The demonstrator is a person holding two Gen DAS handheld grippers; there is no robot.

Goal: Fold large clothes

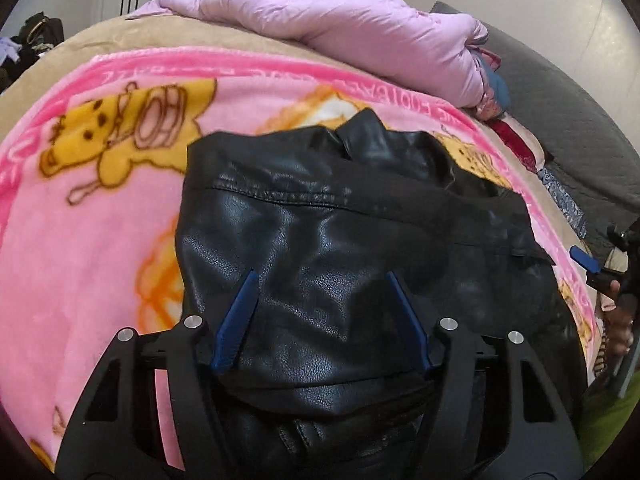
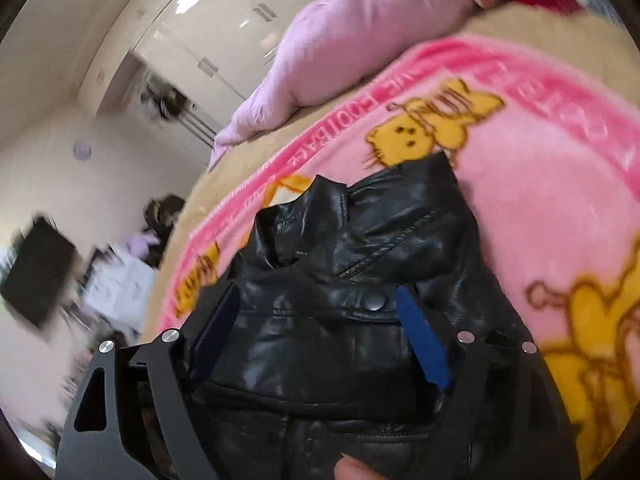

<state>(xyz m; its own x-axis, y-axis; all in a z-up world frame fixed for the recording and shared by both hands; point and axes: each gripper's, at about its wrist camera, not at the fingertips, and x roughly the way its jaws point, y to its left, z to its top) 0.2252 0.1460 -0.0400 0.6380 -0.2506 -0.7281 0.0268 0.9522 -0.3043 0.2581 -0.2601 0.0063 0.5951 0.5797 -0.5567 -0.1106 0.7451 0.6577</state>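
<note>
My black leather jacket [image 1: 340, 264] lies on the pink cartoon-print blanket [image 1: 100, 240], filling the centre and lower half of the left wrist view; in the right wrist view it sits in the lower middle, collar toward the upper part of the frame. It is already gathered into a compact, roughly rectangular bundle, with a stitched seam running across its upper part and the collar [image 2: 324, 200] standing up at the far end. I judge the main folds done: no sleeve trails loose onto the blanket in either view, though the nearest edge is hidden under my tools.

My left gripper [image 1: 322, 280] hangs over the middle of the jacket with its blue fingers [image 1: 240, 320] moderately spread, leather showing between them but not pinched. My right gripper [image 2: 318, 300] is spread wide above the snap-button tab [image 2: 374, 300], its pads off the leather, so I carry nothing in either tool. The right view is smeared by motion.

What looks left is small: pressing the bulging top layer flatter, squaring the collar end, perhaps one last fold in half if a tighter packet is wanted. The lilac quilt [image 1: 340, 28] heaped at the top of the frame is apart from the jacket.
</note>
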